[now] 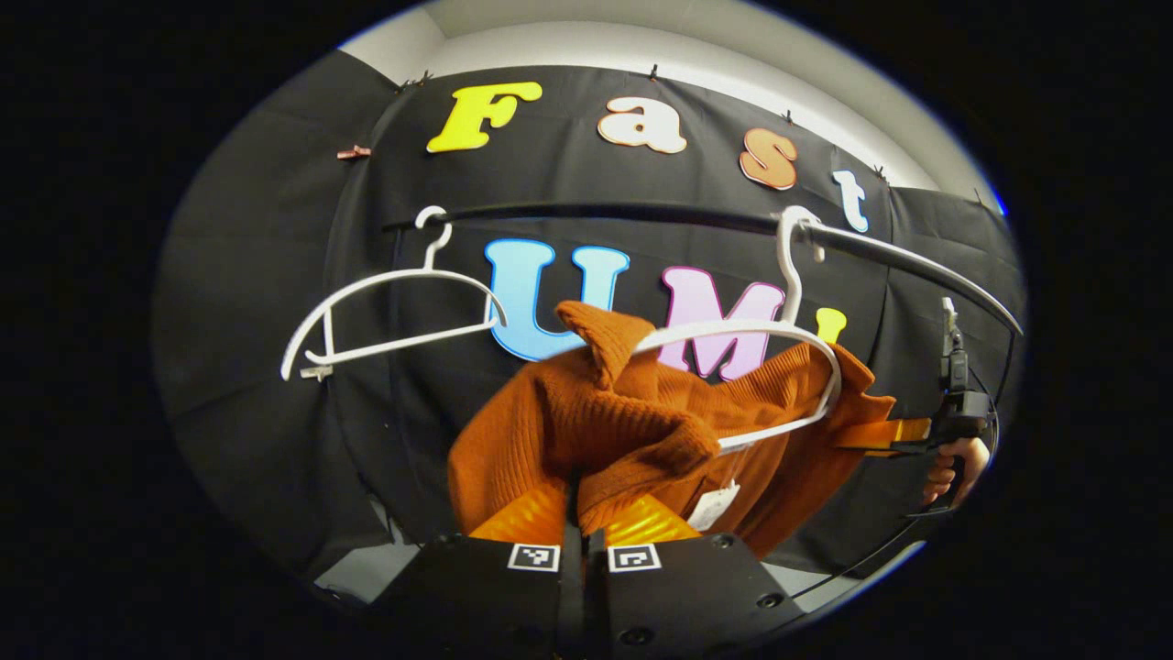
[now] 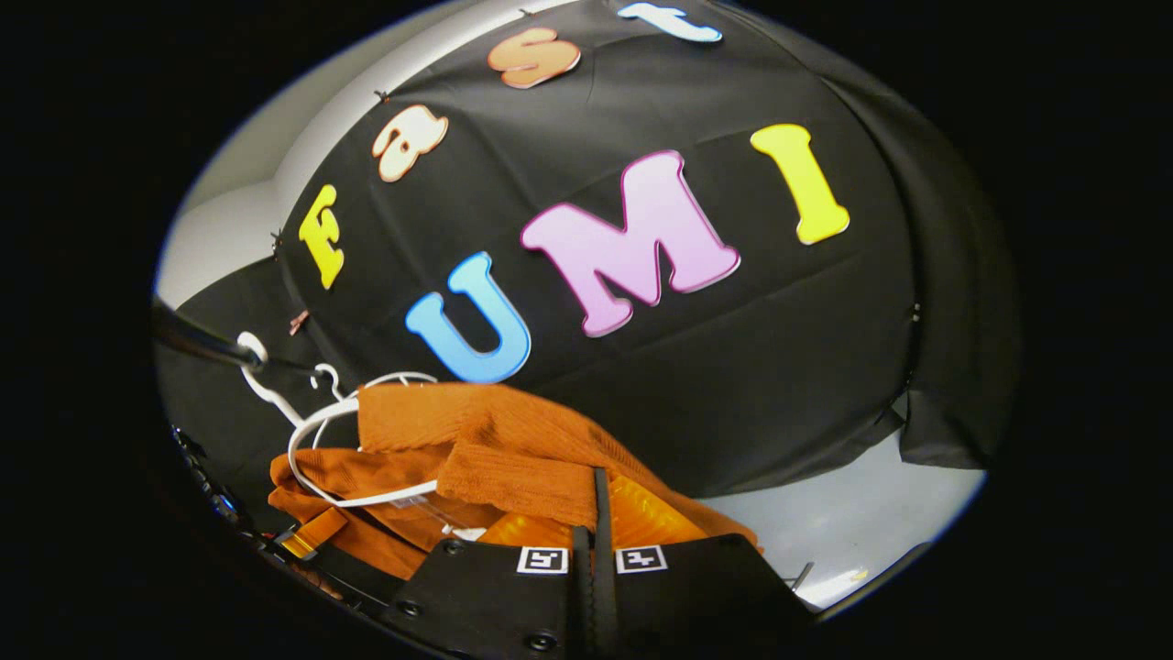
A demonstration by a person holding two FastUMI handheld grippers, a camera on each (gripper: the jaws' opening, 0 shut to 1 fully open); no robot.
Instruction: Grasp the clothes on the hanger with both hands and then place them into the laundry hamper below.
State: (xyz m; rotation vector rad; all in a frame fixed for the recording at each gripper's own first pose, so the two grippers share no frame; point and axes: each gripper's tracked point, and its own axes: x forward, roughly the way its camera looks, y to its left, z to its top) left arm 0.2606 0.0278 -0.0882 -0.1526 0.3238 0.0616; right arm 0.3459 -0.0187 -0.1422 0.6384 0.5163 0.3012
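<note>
Orange knit: the sweater (image 1: 632,431) is hanging bunched and half pulled off a white hanger (image 1: 788,367), which is hooked over the dark rail (image 1: 880,247); its collar is riding up past the hanger's left end.
Spare hanger: a second white hanger (image 1: 385,312) is hanging bare toward the rail's left end.
Left gripper (image 1: 584,527): its fingers are pressed nearly together and are pinching a fold of the sweater's near side, in the left gripper view.
Right gripper (image 2: 591,522): in the right gripper view its fingers are closing tight on another fold of the knit (image 2: 513,458), below the hanger loop (image 2: 316,440); farther off in the left gripper view, the same tool is reaching into the sweater's right side with a hand (image 1: 958,467) behind it.
Step in hand: the two-handed grasp looks made, and the garment is being worked free of the hanger.
Next move: likely a joint pull down and off the hanger arms, keeping the hook from snagging, then lowering to the hamper.
Hamper: its place below cannot be told from these views.
</note>
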